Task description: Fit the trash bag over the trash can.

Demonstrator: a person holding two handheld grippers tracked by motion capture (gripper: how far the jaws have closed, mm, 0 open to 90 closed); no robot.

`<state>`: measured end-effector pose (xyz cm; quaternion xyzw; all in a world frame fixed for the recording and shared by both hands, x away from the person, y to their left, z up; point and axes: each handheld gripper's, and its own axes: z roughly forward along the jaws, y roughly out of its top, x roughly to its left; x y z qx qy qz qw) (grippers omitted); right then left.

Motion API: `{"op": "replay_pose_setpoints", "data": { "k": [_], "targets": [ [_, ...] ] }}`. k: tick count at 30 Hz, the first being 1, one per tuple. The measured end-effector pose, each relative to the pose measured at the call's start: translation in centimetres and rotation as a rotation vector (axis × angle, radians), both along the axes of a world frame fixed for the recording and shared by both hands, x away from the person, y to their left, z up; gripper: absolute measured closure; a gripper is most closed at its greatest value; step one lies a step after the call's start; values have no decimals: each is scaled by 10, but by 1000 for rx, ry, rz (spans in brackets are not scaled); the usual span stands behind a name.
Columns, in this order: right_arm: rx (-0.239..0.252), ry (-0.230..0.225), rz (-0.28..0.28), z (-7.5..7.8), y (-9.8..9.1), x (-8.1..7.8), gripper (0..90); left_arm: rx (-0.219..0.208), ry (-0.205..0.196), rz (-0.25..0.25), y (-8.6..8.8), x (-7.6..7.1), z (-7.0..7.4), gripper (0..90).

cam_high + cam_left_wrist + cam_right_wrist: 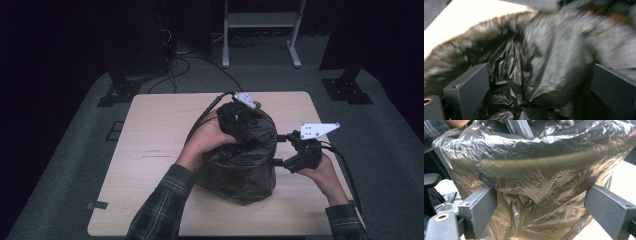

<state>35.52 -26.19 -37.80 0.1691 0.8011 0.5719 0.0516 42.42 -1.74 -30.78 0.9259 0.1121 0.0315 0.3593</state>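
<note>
A: What is seen from the high view?

B: A crumpled black plastic bag (240,160), bulging over something rounded, is seen standing near the middle of a pale wooden table (150,150), a little towards the person's side; the left gripper (239,111) is laid over the bag's top, its grey three-cornered plate at the far edge, and the left hand (212,140) is pressed against the bag's upper left side; the right gripper (281,149) is held at the bag's right side by the right hand (322,172), its black jaws pointed at the plastic; plaid sleeves (160,210) are seen entering from the bottom.

A: What is added by the gripper views?

B: In the left gripper view, blurred folds of the black plastic bag (544,65) are shown between two jaws that are spread wide apart, the plastic bunched against the left jaw; a corner of the pale table (461,17) is visible at upper left. In the right gripper view, the bag (536,177) is revealed as thin and partly see-through, brownish where light passes, stretched over a curved rim; the right gripper's jaws are also set well apart, the film lying between them and not pinched.

A: Is either gripper clamped?

B: Neither is seen clamped; both are held apart.
</note>
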Motion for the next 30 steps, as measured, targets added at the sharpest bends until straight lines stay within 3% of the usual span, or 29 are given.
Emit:
{"op": "replay_pose_setpoints", "data": {
  "k": [7, 12, 14, 19, 25, 30],
  "targets": [
    [1, 1, 2, 0, 0, 0, 101, 124, 3, 15, -20, 6, -20, 13],
    [1, 1, 3, 0, 0, 0, 102, 183, 13, 11, -29, 8, -28, 13],
    [2, 3, 3, 0, 0, 1, 102, 181, 16, 11, -29, 9, -27, 13],
    [1, 1, -11, 1, -3, 0, 102, 109, -8, 18, -21, 3, -12, 13],
    [10, -7, -25, 2, -8, -3, 102, 71, -21, -22, -11, -18, 4, 13],
    [7, -12, -30, 2, -9, -4, 102, 121, -20, -51, -11, -35, 0, 13]
  ]
}}
